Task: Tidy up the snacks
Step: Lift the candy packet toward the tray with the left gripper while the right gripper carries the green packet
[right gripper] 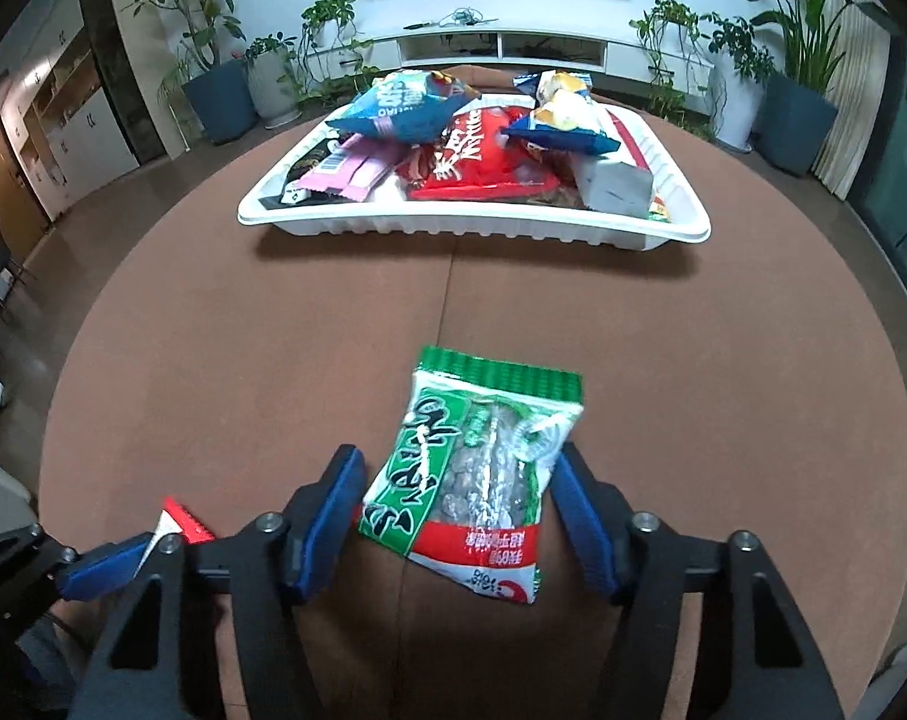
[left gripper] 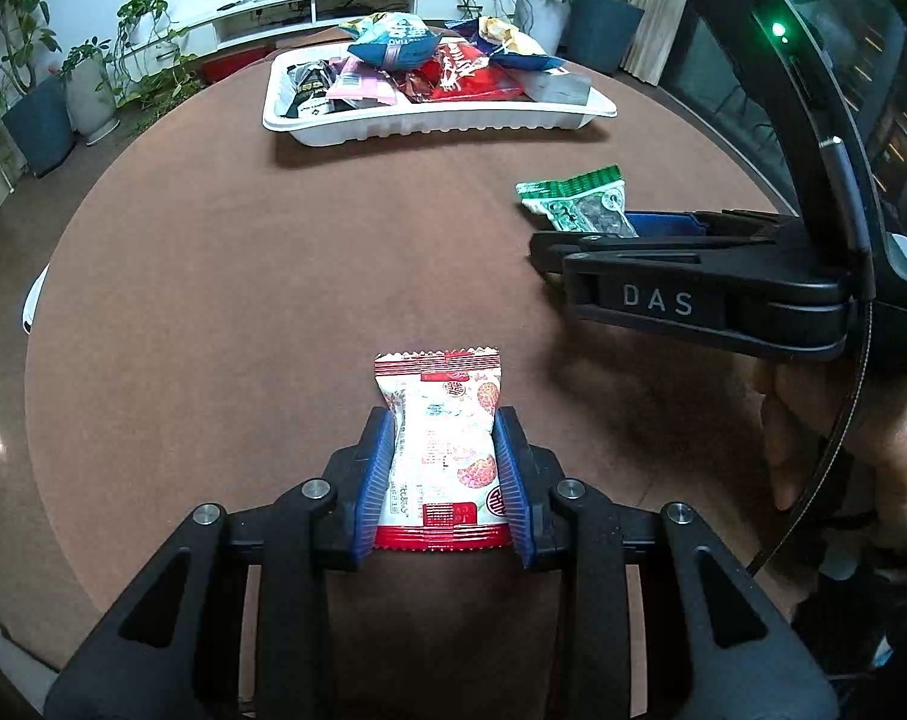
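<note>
Left claw [left gripper: 447,462]: I have it clamped on a red-and-white snack packet [left gripper: 444,450], blue pads pressing both long sides; the packet's print is small Asian script I can't read.
Right claw [right gripper: 453,516]: jaws apart around a green snack bag [right gripper: 477,468]; the right pad touches the bag's edge, the left pad stands clear of it, so no grip that I can see.
Green bag: lies tilted on the brown bench [right gripper: 213,360], with large white characters on green, a clear window showing dark pieces and a red band at the near end (script, not legible to me).
Writing: "DAS" in pale letters on the side of the right claw's body, seen from the left wrist.
White tray [right gripper: 453,228]: at the far side of the bench, well apart from both claws, heaped with packets: blue bag [right gripper: 405,108], red bag [right gripper: 483,162], pink wrapper [right gripper: 357,168].
Hand [left gripper: 813,420]: the person's, under the right claw's handle.
</note>
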`<state>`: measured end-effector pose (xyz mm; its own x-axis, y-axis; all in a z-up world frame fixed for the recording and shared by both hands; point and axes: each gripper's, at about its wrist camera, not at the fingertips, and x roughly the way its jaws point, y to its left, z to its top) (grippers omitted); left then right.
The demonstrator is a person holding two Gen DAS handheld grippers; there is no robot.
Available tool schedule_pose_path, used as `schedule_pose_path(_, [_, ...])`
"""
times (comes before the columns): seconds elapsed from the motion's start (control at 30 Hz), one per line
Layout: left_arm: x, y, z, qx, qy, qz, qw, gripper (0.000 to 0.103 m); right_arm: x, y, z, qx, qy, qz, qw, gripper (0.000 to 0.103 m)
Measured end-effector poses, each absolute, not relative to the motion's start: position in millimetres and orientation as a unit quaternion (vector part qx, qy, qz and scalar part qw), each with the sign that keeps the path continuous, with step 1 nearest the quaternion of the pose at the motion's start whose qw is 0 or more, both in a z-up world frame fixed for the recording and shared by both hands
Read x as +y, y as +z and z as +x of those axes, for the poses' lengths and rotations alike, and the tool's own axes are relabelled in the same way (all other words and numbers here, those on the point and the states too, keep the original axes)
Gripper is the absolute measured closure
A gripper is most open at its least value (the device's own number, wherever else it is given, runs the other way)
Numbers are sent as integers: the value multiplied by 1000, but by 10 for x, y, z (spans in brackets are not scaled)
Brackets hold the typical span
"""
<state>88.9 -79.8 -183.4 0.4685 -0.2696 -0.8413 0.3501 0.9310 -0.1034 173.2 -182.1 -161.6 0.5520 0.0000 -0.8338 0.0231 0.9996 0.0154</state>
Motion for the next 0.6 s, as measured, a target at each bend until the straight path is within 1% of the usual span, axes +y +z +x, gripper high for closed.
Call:
schedule_pose_path(0.07, [-806, -1835, 887, 482, -180, 43, 856, 71, -1847, -1606, 1713, 473, -8, 9, 881, 49])
schedule_pose_path(0.2, [-821, -1838, 881, 481, -179, 48, 857, 71, -1841, -1615, 1686, 471, -6, -9, 882, 52])
schedule_pose_path(0.37, [-831, -1841, 873, 480, -180, 49, 858, 71, -1789, -1615, 1646, 466, 3, -28, 884, 64])
schedule_pose_path(0.47, [-836, -1842, 869, 478, -179, 50, 858, 71, -1811, -1606, 1603, 467, 9, -23, 884, 66])
schedule_pose_path(0.6, [-831, -1842, 864, 477, -180, 49, 859, 71, -1922, -1568, 1509, 465, 17, 12, 885, 69])
